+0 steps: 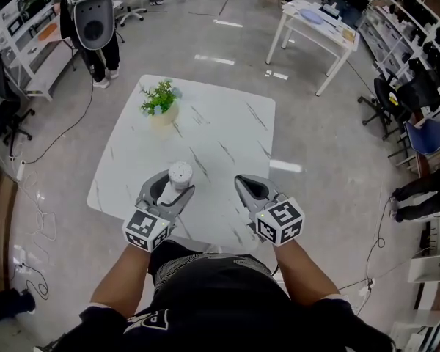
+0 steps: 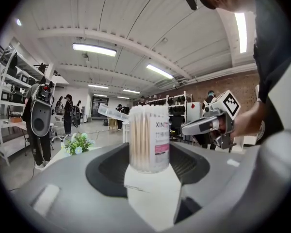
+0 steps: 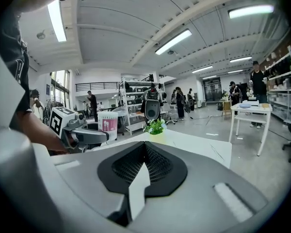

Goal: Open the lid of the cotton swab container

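Note:
The cotton swab container [image 1: 180, 173] is a clear round tub packed with swabs, standing upright between the fingers of my left gripper [image 1: 177, 186], which is shut on it above the table's near edge. In the left gripper view the container [image 2: 148, 139] fills the centre. Its clear lid [image 2: 112, 112] stands flipped up and off to the left, and the swab tips are bare at the top. My right gripper [image 1: 243, 185] hovers to the container's right, apart from it, shut with nothing in it. In the right gripper view its jaws [image 3: 144, 147] meet.
A small potted plant [image 1: 161, 105] stands at the far left of the white marble table [image 1: 227, 130]. Beyond it are a white side table [image 1: 315, 28], shelving along both walls, chairs at the right, and a person [image 1: 94, 28] standing at the back left.

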### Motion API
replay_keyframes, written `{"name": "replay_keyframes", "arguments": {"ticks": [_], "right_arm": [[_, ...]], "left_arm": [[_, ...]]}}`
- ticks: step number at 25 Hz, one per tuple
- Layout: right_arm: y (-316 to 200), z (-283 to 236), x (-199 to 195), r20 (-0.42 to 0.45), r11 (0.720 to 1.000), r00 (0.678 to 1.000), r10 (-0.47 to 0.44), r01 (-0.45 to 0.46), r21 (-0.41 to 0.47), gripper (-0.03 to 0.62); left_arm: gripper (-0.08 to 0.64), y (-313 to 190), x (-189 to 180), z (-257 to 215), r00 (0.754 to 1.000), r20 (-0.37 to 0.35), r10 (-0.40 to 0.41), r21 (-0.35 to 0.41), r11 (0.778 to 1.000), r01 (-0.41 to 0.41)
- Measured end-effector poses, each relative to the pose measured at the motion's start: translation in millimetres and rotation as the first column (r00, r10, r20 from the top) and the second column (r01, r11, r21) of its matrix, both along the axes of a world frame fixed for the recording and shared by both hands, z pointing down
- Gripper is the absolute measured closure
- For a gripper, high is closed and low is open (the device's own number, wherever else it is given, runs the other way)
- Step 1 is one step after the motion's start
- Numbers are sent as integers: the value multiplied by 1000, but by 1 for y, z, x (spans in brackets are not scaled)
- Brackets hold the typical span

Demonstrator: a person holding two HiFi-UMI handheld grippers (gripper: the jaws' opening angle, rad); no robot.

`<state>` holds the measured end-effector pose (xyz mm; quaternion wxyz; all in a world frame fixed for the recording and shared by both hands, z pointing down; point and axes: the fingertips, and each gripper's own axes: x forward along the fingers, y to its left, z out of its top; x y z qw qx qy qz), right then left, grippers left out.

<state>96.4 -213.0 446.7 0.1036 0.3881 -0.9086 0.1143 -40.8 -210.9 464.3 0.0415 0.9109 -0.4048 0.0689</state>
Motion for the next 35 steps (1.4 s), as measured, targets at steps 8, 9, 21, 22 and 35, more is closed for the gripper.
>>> {"name": "replay_keyframes", "arguments": {"ticks": [8, 9, 21, 22, 35], "right_arm": [[4, 7, 10, 10, 999, 1000, 26, -26, -20, 592], [4, 7, 10, 10, 999, 1000, 26, -25, -20, 592], [9, 6, 11, 8, 1000, 1000, 19, -18, -17, 592], [9, 6, 11, 9, 1000, 1000, 18, -18, -18, 592], [7, 6, 15, 21, 999, 999, 27, -27, -20, 592]], "left_arm": [[252, 3, -3, -2, 1000, -9, 8, 10, 1000, -8], [253, 4, -3, -3, 1000, -11, 8, 10, 1000, -8], [253, 6, -2, -9, 1000, -30, 2, 20, 1000, -1], [252, 6, -2, -9, 1000, -30, 2, 21, 1000, -2], [252, 7, -1, -8, 1000, -30, 7, 23, 1000, -6]]}}
